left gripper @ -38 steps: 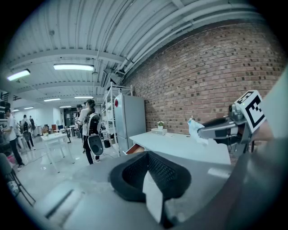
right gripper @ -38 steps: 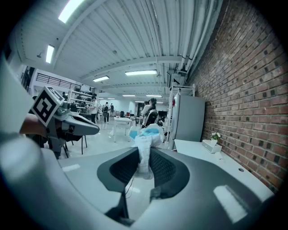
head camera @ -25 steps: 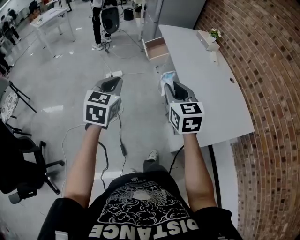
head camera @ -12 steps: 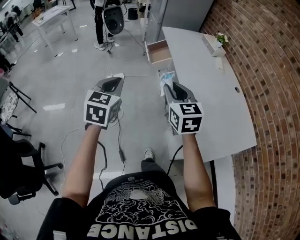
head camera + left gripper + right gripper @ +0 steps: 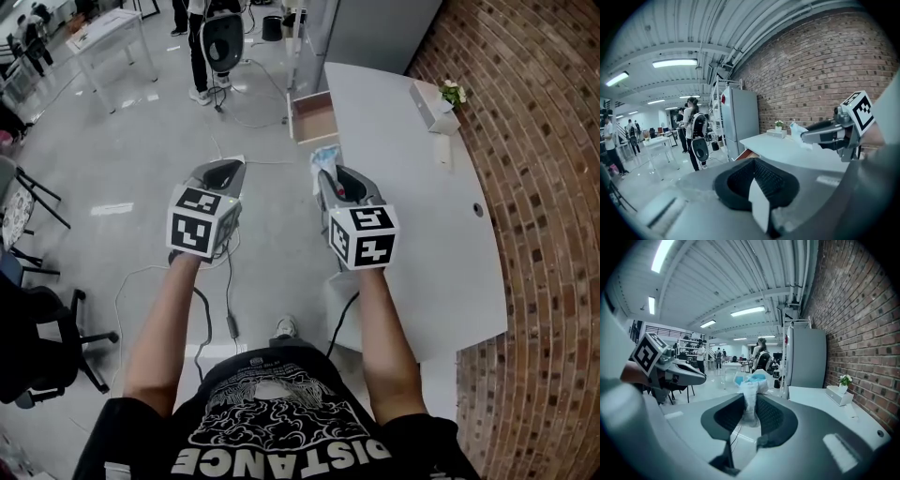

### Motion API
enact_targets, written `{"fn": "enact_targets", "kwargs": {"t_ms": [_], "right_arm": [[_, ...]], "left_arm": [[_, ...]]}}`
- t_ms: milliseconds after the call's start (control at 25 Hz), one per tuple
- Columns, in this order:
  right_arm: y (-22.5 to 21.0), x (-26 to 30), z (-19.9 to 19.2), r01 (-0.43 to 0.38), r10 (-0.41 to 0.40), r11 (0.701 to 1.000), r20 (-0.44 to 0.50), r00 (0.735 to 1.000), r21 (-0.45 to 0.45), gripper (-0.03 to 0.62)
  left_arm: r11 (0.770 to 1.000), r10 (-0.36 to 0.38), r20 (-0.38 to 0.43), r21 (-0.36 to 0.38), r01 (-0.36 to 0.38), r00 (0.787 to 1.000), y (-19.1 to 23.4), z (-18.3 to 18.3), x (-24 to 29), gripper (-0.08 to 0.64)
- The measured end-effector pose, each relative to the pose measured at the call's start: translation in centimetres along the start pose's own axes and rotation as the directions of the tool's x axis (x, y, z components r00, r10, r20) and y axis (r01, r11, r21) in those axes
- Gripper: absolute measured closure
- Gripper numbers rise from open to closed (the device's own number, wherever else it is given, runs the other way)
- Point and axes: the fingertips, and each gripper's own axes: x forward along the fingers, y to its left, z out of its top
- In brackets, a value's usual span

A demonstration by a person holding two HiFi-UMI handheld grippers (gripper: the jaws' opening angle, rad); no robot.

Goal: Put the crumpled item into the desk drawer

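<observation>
Right gripper (image 5: 326, 176) fingers (image 5: 776, 417) pinch crumpled item (image 5: 324, 157). Open drawer (image 5: 312, 118) lies straight ahead, well apart. Left gripper (image 5: 223, 170) farther left of drawer, fingers together, empty.

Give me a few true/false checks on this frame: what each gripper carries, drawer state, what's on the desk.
1. The right gripper has the crumpled item between its jaws. True.
2. The desk drawer is shut. False: it stands pulled open at the far end of the desk.
3. The left gripper carries a second crumpled item. False: nothing sits between its jaws.
4. A small plant stands on the desk, on the side by the brick wall. True.
</observation>
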Motion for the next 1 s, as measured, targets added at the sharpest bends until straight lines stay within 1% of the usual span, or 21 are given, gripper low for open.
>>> {"fn": "enact_targets", "kwargs": {"t_ms": [240, 400, 560, 920, 1000], "right_arm": [[-4.1, 3.4, 0.3, -0.036, 0.036, 0.999, -0.004, 0.999, 0.007, 0.505], [-5.9, 5.1, 0.7, -0.062, 0.062, 0.998, 0.001, 0.998, 0.018, 0.505], [-6.8, 6.1, 1.1, -0.075, 0.075, 0.997, 0.003, 0.997, 0.021, 0.505], [-8.0, 6.9, 0.5, -0.089, 0.089, 0.995, -0.002, 0.996, 0.034, 0.505], [-8.2, 7.0, 0.4, -0.089, 0.090, 0.995, -0.002, 0.996, 0.039, 0.505]], "left_arm": [[1.000, 0.029, -0.013, -0.004, -0.029, 0.999, 0.3, 1.8, 4.6, 0.560], [0.998, 0.055, -0.019, -0.005, -0.055, 0.998, 0.7, 2.7, 6.5, 0.560], [0.998, 0.060, -0.022, 0.004, -0.060, 0.998, 0.6, 3.3, 7.9, 0.560], [0.997, 0.081, -0.013, -0.009, -0.081, 0.997, 0.6, 3.5, 9.1, 0.560], [0.997, 0.081, -0.021, -0.009, -0.081, 0.996, 0.6, 3.3, 9.2, 0.560]]}}
